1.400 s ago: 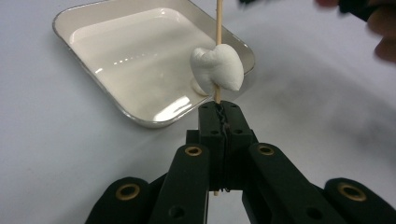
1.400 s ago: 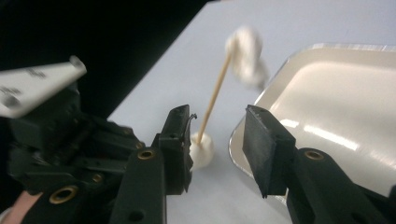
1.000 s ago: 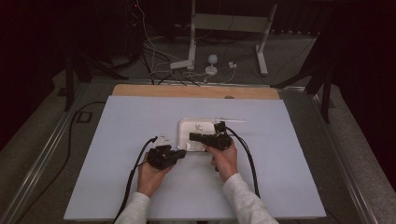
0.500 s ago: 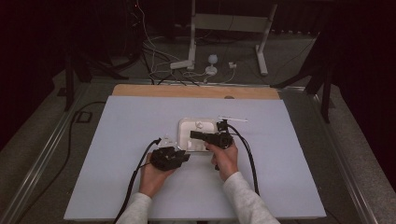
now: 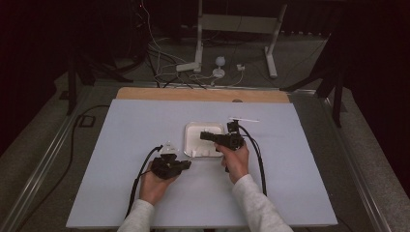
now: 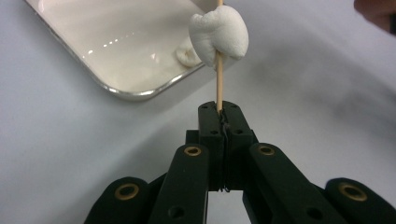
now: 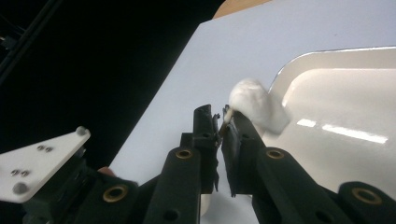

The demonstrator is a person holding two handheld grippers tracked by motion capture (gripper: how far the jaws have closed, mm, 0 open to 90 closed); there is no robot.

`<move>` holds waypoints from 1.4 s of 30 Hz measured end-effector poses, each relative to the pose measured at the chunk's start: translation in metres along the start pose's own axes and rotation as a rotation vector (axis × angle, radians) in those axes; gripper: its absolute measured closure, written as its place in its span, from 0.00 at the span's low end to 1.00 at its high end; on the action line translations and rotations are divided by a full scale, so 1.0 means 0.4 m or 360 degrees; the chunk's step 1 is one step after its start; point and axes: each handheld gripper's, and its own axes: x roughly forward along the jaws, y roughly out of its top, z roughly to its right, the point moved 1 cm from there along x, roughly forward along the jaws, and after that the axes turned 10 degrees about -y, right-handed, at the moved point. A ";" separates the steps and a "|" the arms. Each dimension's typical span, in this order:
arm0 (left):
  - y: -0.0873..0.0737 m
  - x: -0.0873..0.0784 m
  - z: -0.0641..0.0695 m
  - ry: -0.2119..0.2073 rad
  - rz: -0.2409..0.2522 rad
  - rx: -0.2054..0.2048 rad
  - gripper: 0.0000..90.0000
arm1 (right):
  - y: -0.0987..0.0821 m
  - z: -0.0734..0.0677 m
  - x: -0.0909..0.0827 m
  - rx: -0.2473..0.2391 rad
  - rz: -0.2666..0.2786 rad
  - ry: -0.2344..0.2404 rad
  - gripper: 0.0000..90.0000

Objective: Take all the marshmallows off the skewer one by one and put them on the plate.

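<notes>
The left tongs (image 6: 219, 112) are clenched tight on a thin wooden stick (image 6: 219, 86). A soft white marshmallow (image 6: 218, 32) is stuck on that stick, and the stick's top is cut off by the picture edge. The marshmallow hangs just beside the near corner of the shiny white square tray (image 6: 116, 88), near the middle of the pale blue desk (image 5: 121, 125). One more marshmallow (image 6: 187, 55) lies inside the tray, half hidden behind the first. The right tongs (image 7: 219, 123) stand a tiny bit apart, with a blurry white marshmallow (image 7: 257, 109) at their tips. Whether they pinch it is hard to tell.
</notes>
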 end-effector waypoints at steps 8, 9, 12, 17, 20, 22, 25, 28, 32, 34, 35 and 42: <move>-0.012 -0.015 -0.007 0.0029 -0.0016 -0.0020 1.00 | 0.012 0.014 -0.002 0.0016 0.0008 -0.0024 0.90; -0.010 -0.016 -0.007 0.0030 -0.0004 -0.0024 1.00 | 0.012 0.013 -0.005 -0.0004 0.0006 -0.0028 0.86; -0.003 -0.017 -0.008 0.0027 0.0037 -0.0039 1.00 | 0.007 0.003 -0.010 -0.0040 -0.0004 -0.0008 0.73; 0.011 -0.022 -0.008 0.0020 0.0138 -0.0077 1.00 | -0.020 -0.030 -0.005 -0.0113 -0.0059 0.0052 0.60; 0.018 -0.023 -0.009 0.0024 0.0179 -0.0093 1.00 | -0.038 -0.052 0.006 -0.0145 -0.0091 0.0095 0.60; 0.022 -0.023 -0.009 0.0015 0.0203 -0.0100 1.00 | -0.047 -0.064 0.014 -0.0161 -0.0105 0.0113 0.60; 0.026 -0.025 -0.007 0.0009 0.0241 -0.0110 1.00 | -0.060 -0.074 0.028 -0.0175 -0.0128 0.0121 0.61; 0.029 -0.028 -0.005 0.0007 0.0276 -0.0115 1.00 | -0.069 -0.075 0.039 -0.0165 -0.0153 0.0121 0.64; 0.031 -0.026 -0.002 -0.0002 0.0292 -0.0114 1.00 | -0.075 -0.077 0.050 -0.0147 -0.0165 0.0129 0.74; 0.031 -0.025 -0.001 -0.0003 0.0295 -0.0117 1.00 | -0.075 -0.076 0.052 -0.0122 -0.0159 0.0124 0.79; 0.031 -0.025 -0.001 0.0001 0.0293 -0.0112 1.00 | -0.075 -0.075 0.053 -0.0115 -0.0160 0.0128 0.81; 0.029 -0.024 0.004 0.0021 0.0289 -0.0100 1.00 | -0.069 -0.074 0.046 -0.0098 -0.0137 0.0103 0.89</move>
